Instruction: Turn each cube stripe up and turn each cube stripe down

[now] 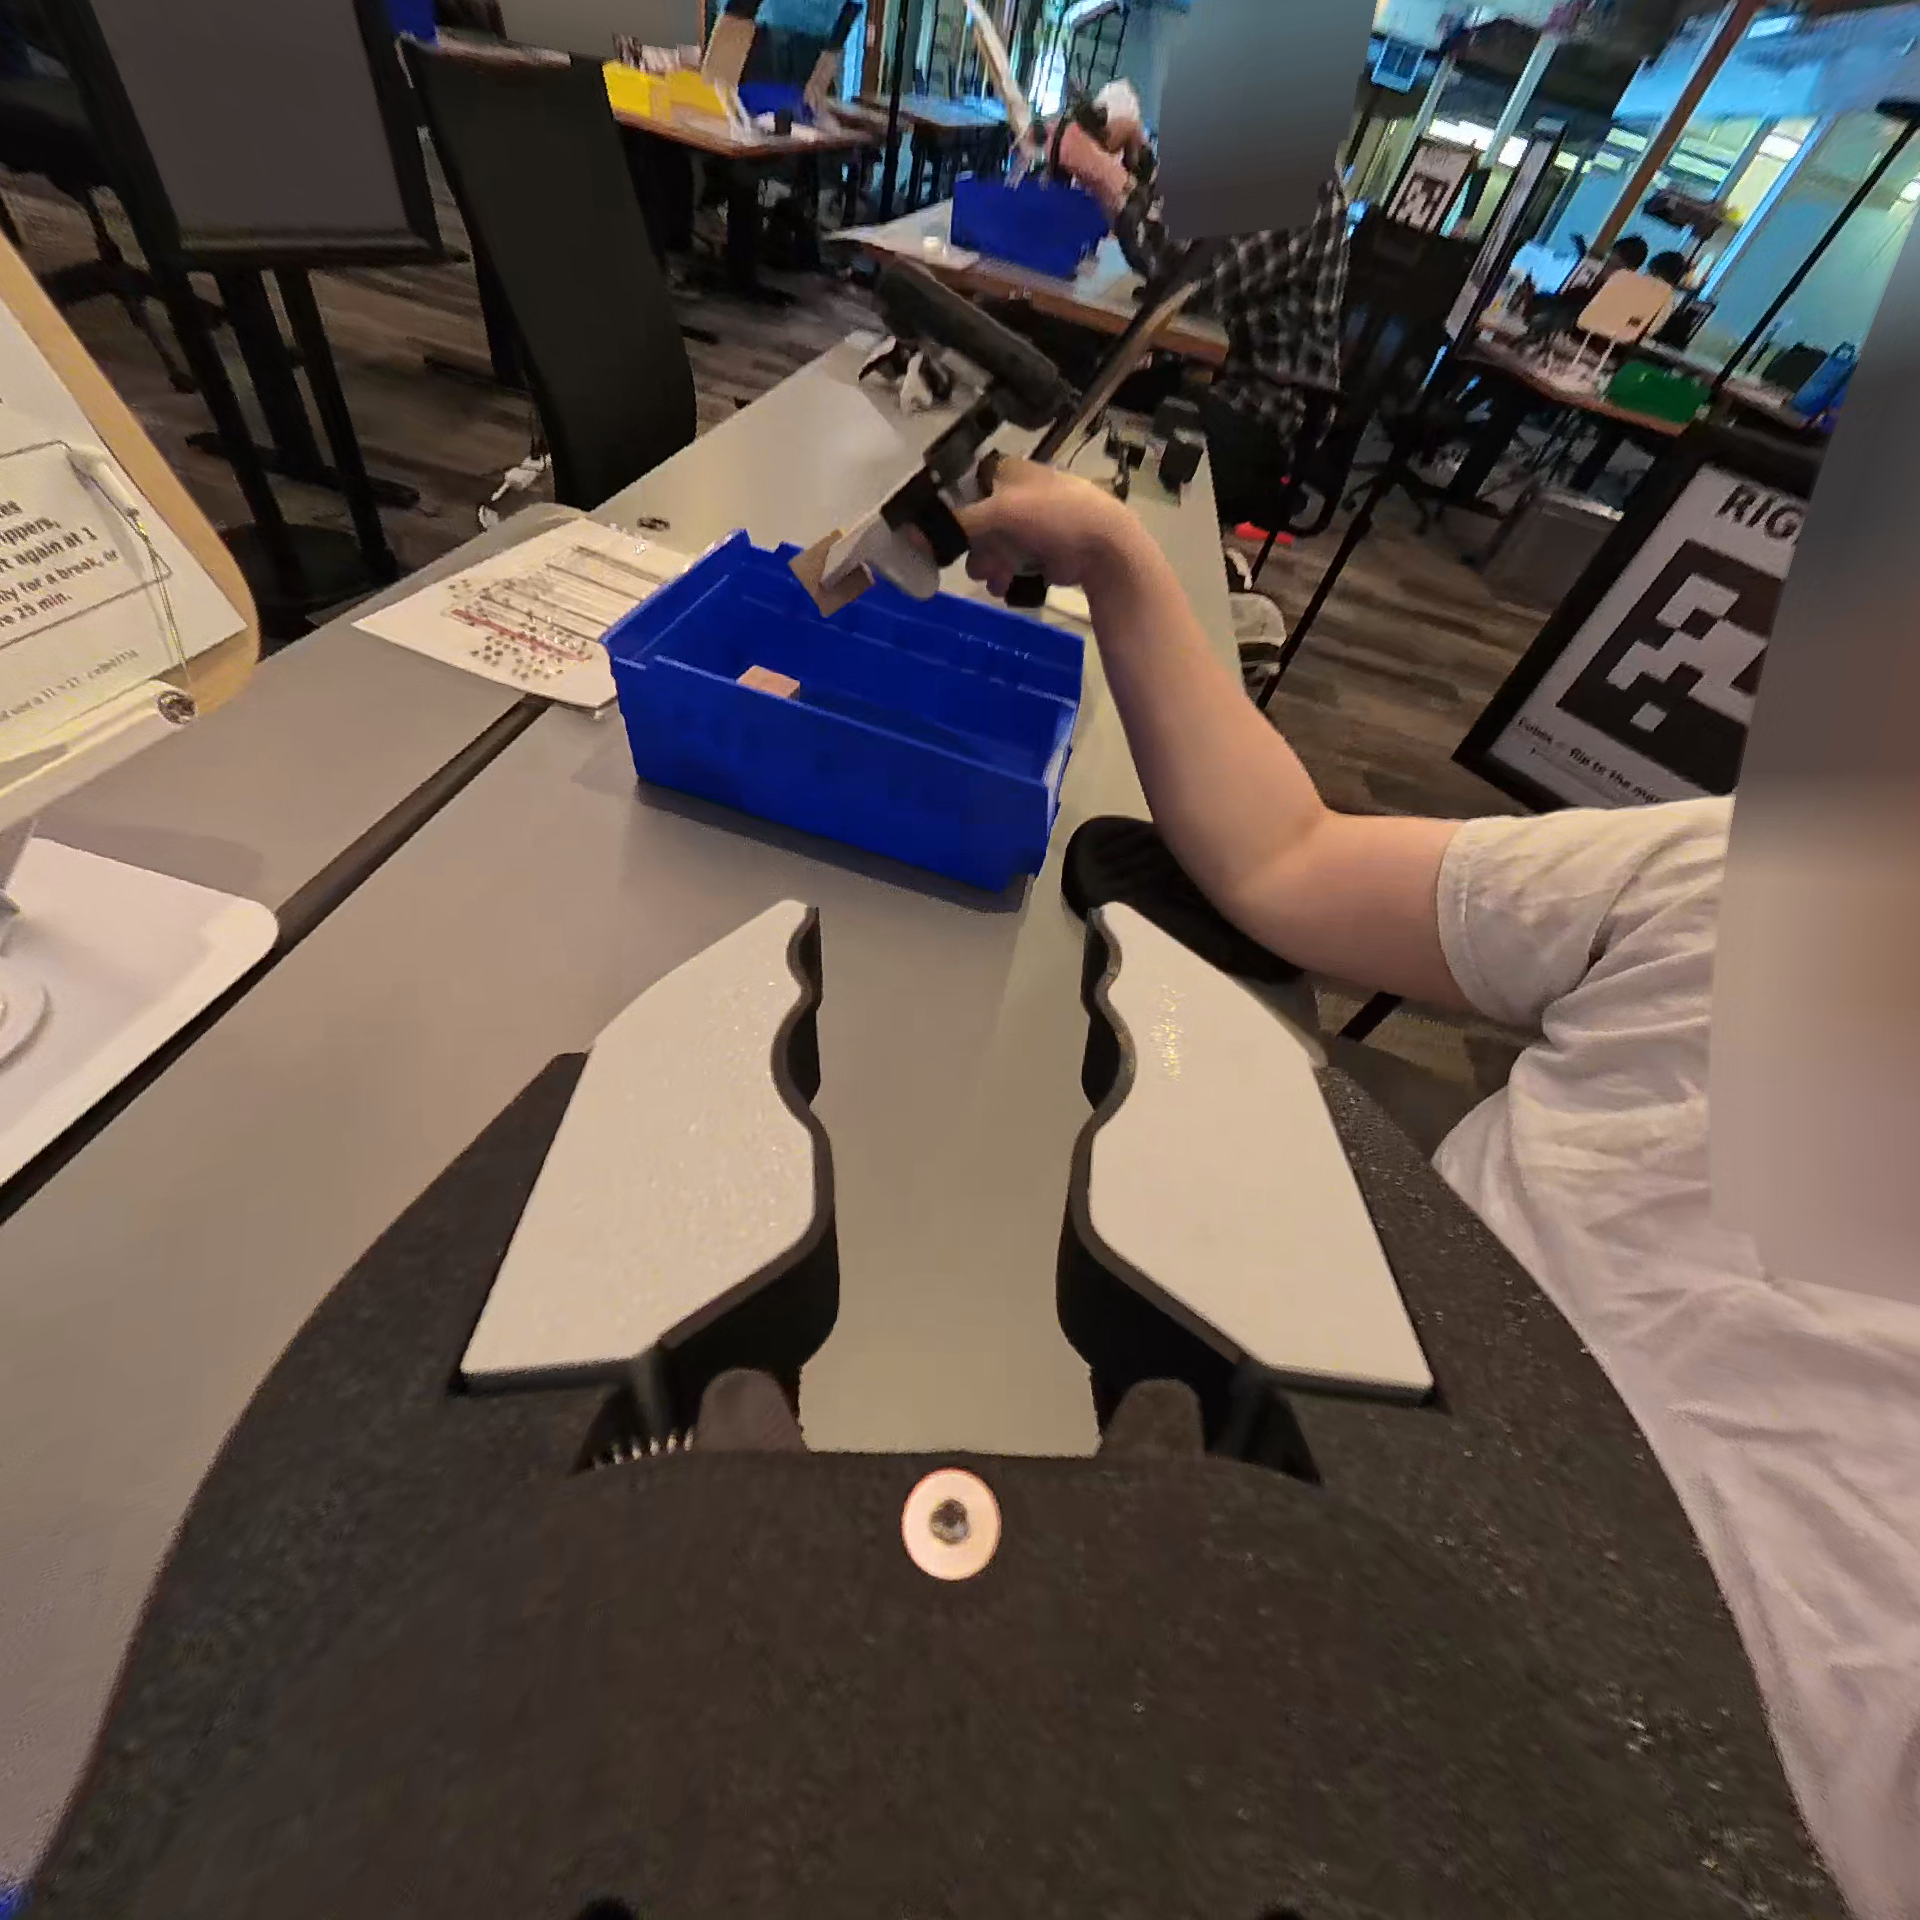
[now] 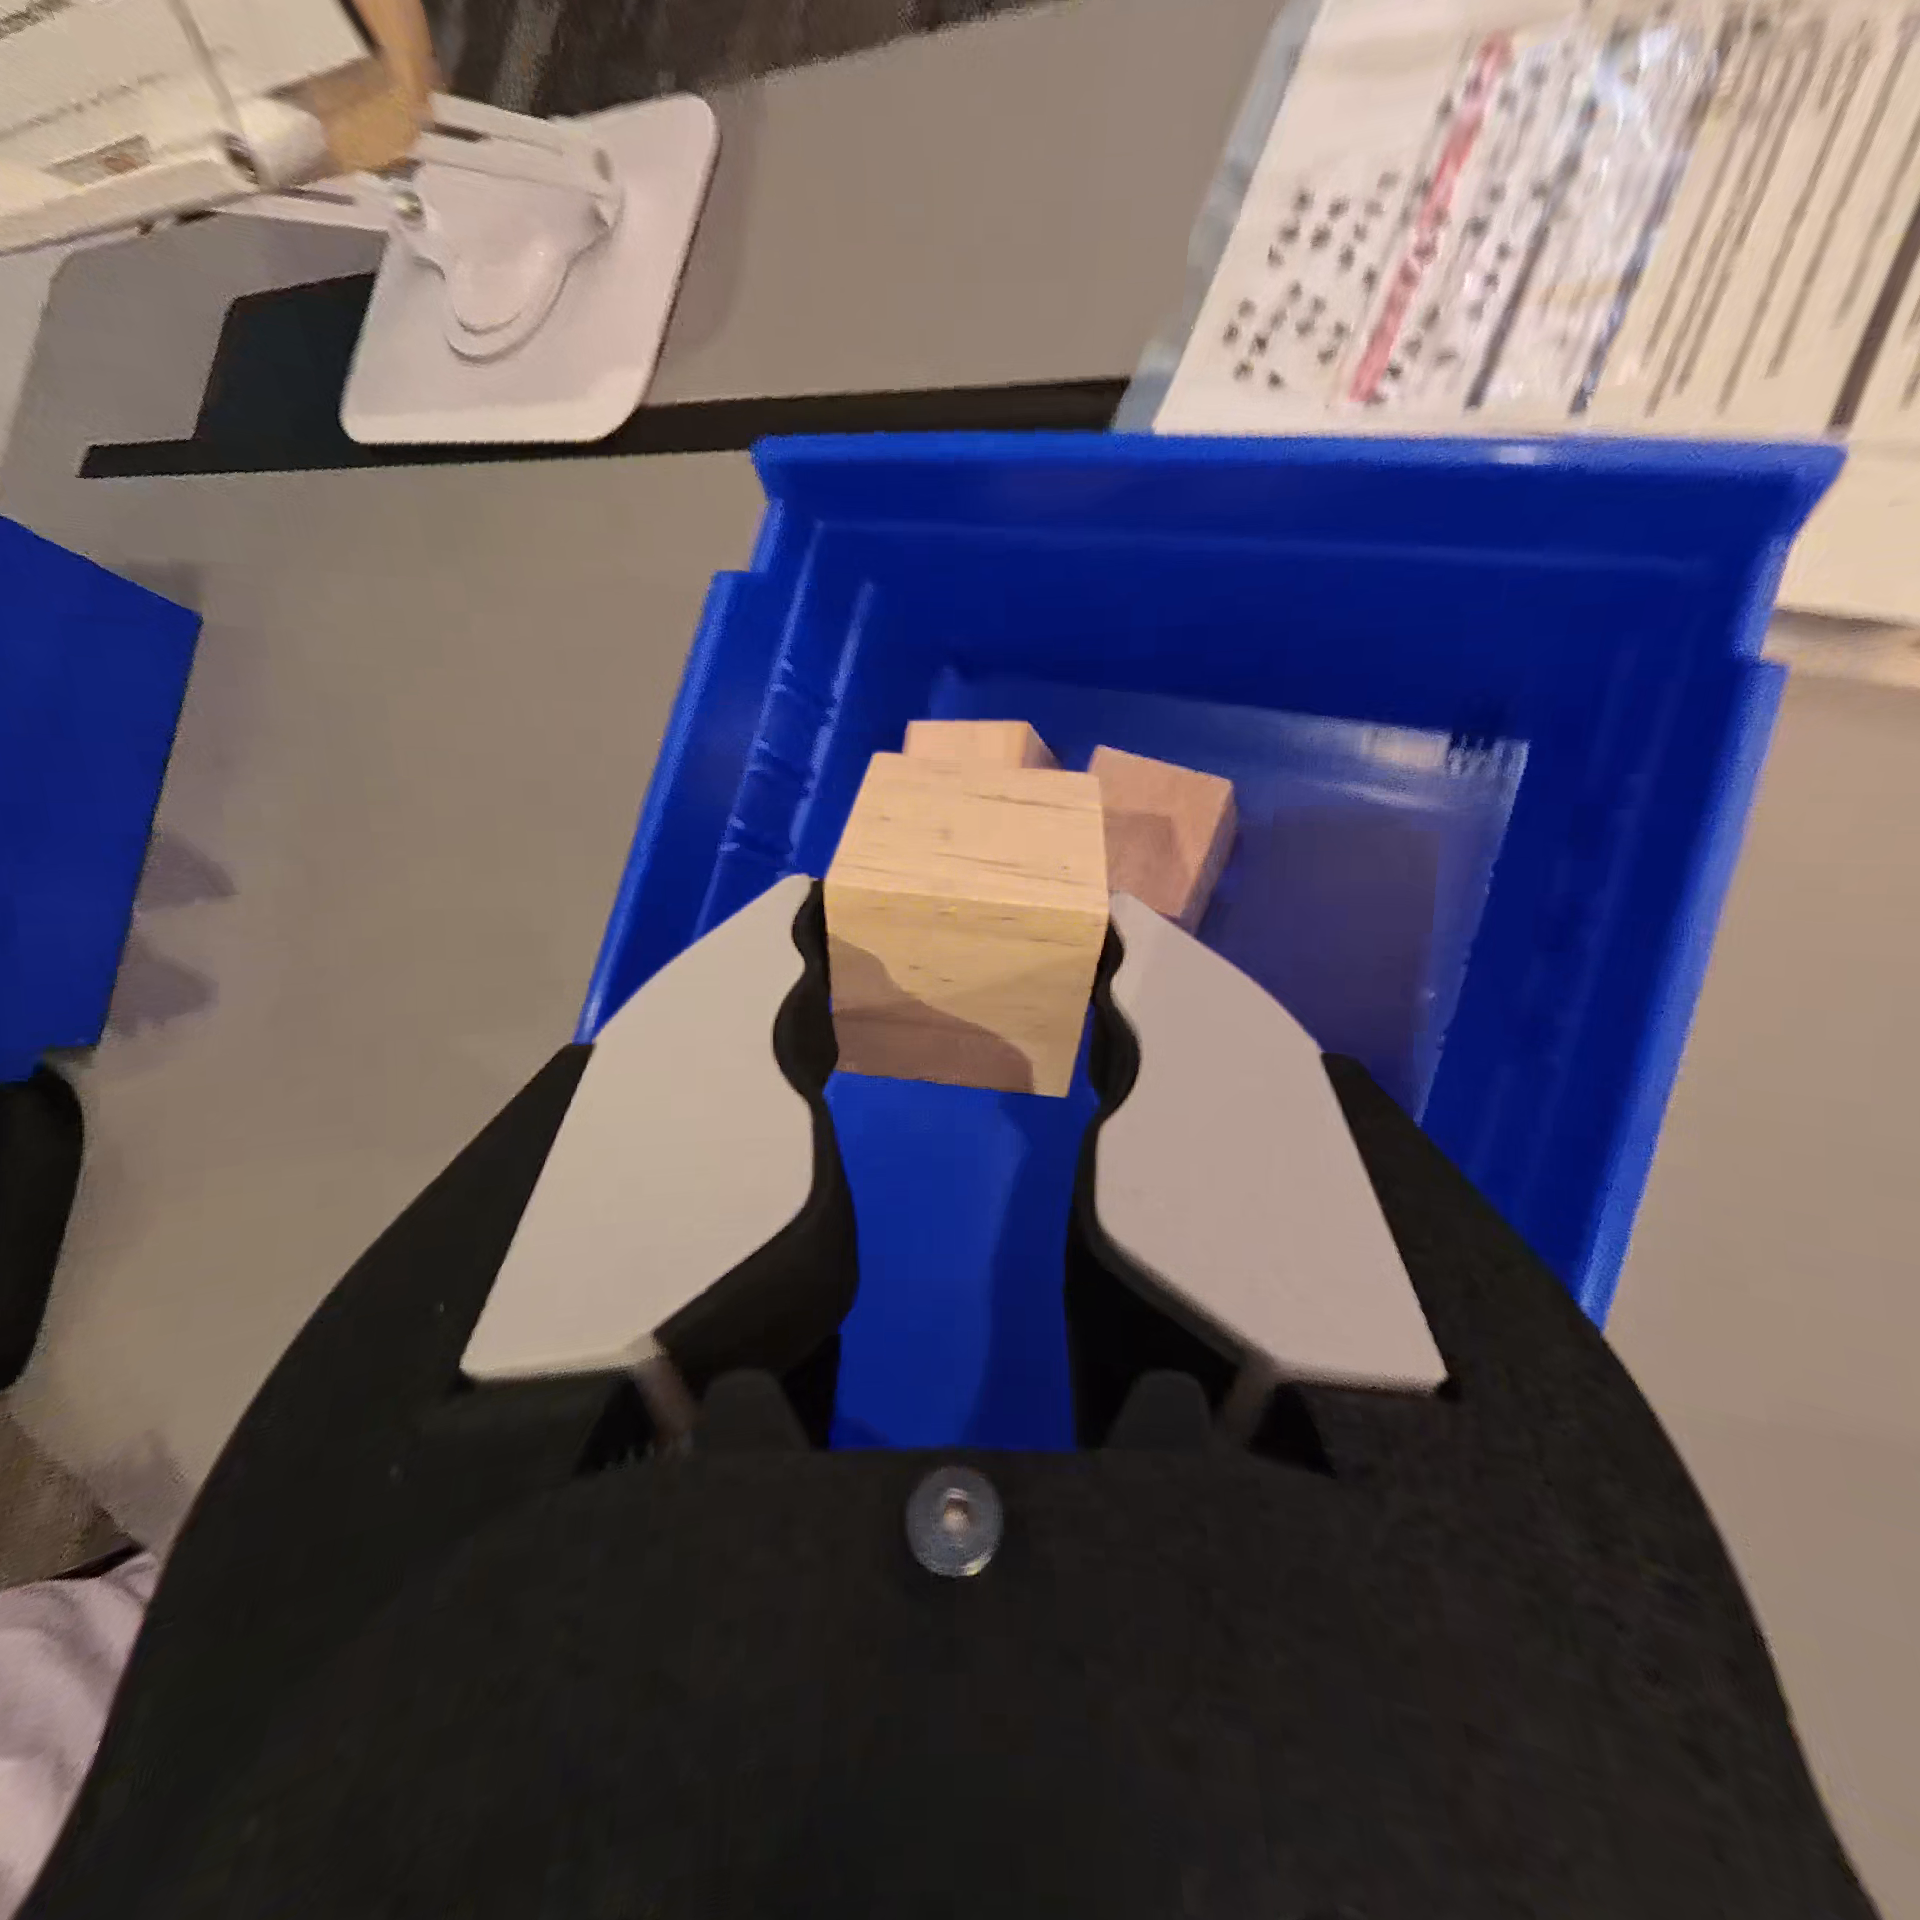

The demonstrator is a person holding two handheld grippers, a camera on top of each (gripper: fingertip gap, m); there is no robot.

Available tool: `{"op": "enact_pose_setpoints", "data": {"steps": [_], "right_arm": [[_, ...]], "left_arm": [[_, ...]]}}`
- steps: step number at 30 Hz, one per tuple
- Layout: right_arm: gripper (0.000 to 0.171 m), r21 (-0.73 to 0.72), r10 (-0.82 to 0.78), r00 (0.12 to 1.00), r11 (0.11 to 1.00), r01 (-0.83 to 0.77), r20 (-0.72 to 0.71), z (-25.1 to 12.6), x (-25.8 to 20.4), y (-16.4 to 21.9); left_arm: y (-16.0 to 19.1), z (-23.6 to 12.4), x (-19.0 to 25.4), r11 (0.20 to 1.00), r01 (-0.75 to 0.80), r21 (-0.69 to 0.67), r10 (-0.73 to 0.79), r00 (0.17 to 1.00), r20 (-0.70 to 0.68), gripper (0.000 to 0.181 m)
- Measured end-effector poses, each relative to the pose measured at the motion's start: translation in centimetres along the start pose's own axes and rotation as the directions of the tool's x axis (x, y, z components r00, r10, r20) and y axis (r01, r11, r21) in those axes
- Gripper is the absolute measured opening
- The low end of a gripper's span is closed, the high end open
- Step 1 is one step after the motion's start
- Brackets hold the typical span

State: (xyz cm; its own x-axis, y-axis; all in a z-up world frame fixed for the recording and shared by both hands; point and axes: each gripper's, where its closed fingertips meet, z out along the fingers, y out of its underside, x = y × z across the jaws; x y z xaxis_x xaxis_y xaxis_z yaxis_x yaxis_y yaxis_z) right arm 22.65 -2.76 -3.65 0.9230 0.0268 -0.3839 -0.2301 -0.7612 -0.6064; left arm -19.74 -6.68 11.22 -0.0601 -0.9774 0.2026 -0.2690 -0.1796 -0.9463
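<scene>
My right gripper (image 2: 961, 935) is shut on a pale wooden cube (image 2: 966, 914) and holds it above the open blue bin (image 2: 1621, 790). Two more wooden cubes lie on the bin floor: a darker one (image 2: 1169, 831) and a pale one (image 2: 971, 743) mostly hidden behind the held cube. In the left wrist view the right gripper (image 1: 862, 566) hovers over the blue bin (image 1: 831, 769) with the cube (image 1: 826, 582) in it, and one cube (image 1: 769, 681) shows inside. My left gripper (image 1: 951, 935) is open and empty above the grey table, short of the bin.
A printed sheet (image 1: 530, 613) lies beyond the bin. A white stand base (image 2: 520, 270) sits at the left of the table. A second blue bin (image 2: 83, 810) is at the left edge. A black armrest pad (image 1: 1153, 883) lies under the person's forearm (image 1: 1205, 727).
</scene>
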Motion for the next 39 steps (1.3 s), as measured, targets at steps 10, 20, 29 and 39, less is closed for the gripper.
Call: {"op": "enact_pose_setpoints", "data": {"steps": [10,20,29,39], "right_arm": [[0.047,-0.214,0.051,0.951,0.969,-0.12,-0.306,2.8,6.5,3.4],[0.046,-0.436,-0.06,0.86,0.879,-0.196,-0.507,4.2,9.6,4.4],[0.047,-0.465,-0.032,0.87,0.854,-0.232,-0.493,5.8,10.2,4.5],[0.046,-0.464,-0.107,0.868,0.873,-0.151,-0.485,5.2,9.8,3.3]], "left_arm": [[1.8,1.9,0.5,0.989,-0.069,-0.129,0.074,0.997,0.03,0.048],[1.7,2.0,0.9,0.99,-0.062,-0.129,0.064,0.998,0.011,0.048],[2.2,2.4,2.1,0.981,-0.096,-0.171,0.097,0.995,-0.005,0.048],[2.3,2.4,2.8,0.974,-0.126,-0.19,0.128,0.992,-0.004,0.048]]}}
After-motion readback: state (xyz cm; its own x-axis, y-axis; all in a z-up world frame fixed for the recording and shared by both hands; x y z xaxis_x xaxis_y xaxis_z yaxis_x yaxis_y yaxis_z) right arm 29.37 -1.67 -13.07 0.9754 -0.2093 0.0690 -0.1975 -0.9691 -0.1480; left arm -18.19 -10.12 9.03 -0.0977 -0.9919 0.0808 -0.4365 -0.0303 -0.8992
